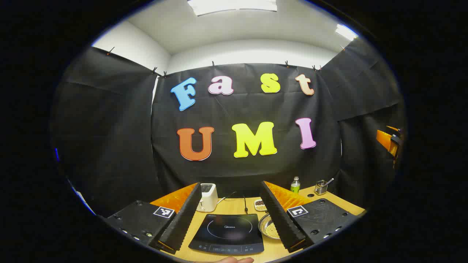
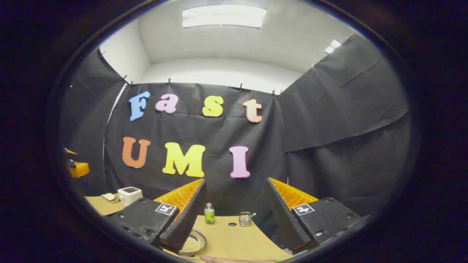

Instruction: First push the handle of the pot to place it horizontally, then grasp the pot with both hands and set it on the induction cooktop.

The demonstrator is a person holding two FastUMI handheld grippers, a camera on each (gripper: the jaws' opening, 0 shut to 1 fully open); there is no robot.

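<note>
**Both grippers spread above the counter**

Left gripper view: the left gripper (image 1: 234, 228) gapes over the induction cooktop (image 1: 227, 233); at 3 o'clock, a metal bowl (image 1: 270, 227) holds pale grains.

Right gripper view: the right gripper (image 2: 234, 228) gapes too; that bowl (image 2: 193, 244) sits at 7 o'clock, a green bottle (image 2: 209, 213) at 12.

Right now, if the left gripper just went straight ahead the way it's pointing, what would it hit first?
Likely the induction cooktop, which lies on the table between the left gripper's open fingers; beyond it stands the toaster. Depth is unclear.
</note>
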